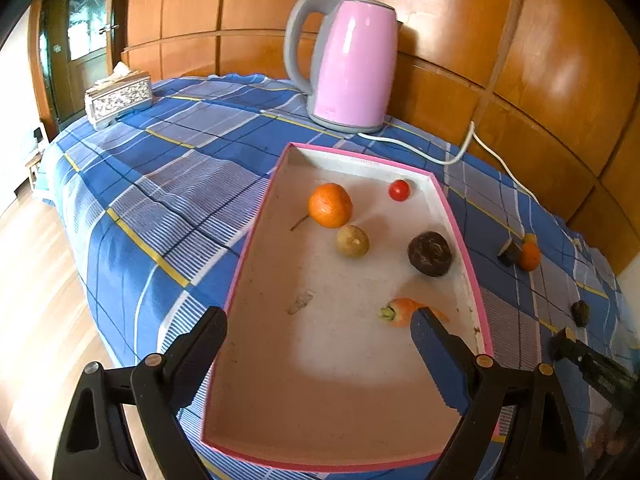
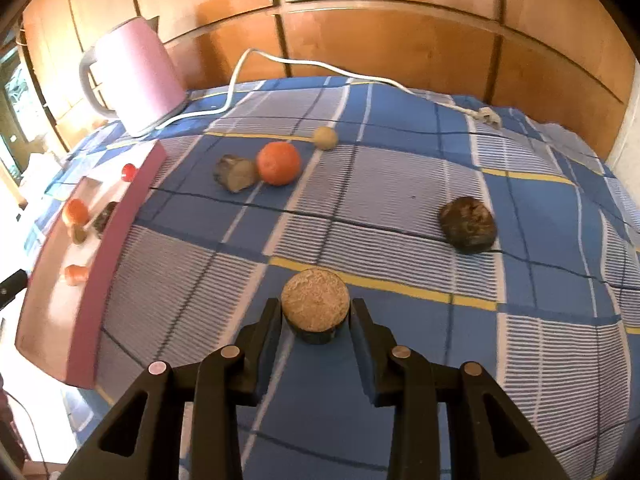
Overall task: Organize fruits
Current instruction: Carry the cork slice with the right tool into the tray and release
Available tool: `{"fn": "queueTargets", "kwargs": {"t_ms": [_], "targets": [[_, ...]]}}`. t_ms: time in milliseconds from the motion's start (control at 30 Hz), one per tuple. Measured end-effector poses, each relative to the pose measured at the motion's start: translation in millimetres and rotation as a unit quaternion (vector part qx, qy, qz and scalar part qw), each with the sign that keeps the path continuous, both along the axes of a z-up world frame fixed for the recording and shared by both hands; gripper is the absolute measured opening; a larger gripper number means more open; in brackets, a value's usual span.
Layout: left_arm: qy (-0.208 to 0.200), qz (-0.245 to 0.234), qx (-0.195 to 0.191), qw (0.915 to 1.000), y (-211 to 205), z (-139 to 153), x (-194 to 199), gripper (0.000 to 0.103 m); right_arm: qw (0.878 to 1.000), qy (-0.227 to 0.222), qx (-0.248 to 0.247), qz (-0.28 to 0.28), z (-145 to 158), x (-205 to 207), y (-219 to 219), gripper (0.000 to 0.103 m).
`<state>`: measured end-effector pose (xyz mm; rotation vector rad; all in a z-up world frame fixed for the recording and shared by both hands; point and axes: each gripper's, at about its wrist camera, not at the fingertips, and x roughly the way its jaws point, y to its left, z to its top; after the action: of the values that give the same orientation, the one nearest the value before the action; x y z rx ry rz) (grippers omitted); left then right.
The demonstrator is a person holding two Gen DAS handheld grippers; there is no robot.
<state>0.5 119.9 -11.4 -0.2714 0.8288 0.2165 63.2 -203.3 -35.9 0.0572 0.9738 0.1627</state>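
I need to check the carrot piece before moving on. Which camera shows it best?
The left wrist view: the carrot piece lies inside the pink-rimmed box, close ahead, leafy end visible, partly behind one finger of the open left gripper. The right wrist view shows it only as a small blur at the frame's left edge.

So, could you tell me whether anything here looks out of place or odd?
Yes: a white power cord from the pink kettle trails loose across the checked cloth, its plug lying unplugged near the scattered fruit.

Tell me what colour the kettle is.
Pink kettle with a grey handle, clearest in the left wrist view.
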Motion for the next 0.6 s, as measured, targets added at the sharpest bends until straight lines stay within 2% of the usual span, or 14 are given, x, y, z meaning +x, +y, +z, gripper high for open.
{"fn": "queueTargets", "kwargs": {"t_ms": [267,600], "targets": [[-0.009,0.044,-0.012,0.9989,27,1,-1,0.094,0.997,-0.006,0.038,0.061,18,-4,38,0.035],[-0.006,0.052,-0.018,0.9985,35,-2,1,0.094,0.982,-0.013,0.074,0.175,46,2,115,0.035]]}}
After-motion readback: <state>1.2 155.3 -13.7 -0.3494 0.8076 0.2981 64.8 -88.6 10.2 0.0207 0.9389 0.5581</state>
